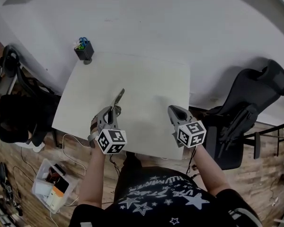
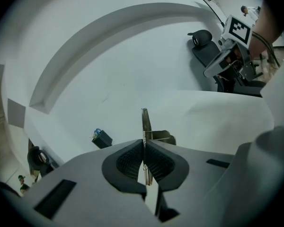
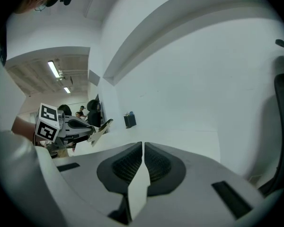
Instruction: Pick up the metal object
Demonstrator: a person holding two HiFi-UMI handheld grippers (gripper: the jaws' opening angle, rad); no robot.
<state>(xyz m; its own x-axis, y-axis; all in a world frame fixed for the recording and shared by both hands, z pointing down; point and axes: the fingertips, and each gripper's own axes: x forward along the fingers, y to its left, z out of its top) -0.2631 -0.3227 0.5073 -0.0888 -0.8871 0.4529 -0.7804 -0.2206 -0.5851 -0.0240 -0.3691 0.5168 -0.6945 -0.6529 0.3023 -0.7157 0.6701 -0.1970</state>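
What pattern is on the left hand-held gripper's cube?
The cube bears black-and-white square markers, clearest in the head view.

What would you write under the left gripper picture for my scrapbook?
Left gripper pinching a thin metal object over the white table, small dark box beyond.

Metal object (image 1: 119,100) over table (image 1: 151,79) front-left; pen holder (image 1: 84,50) far-left corner

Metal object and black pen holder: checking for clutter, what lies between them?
Only bare table between metal object and pen holder, seen in the head view.
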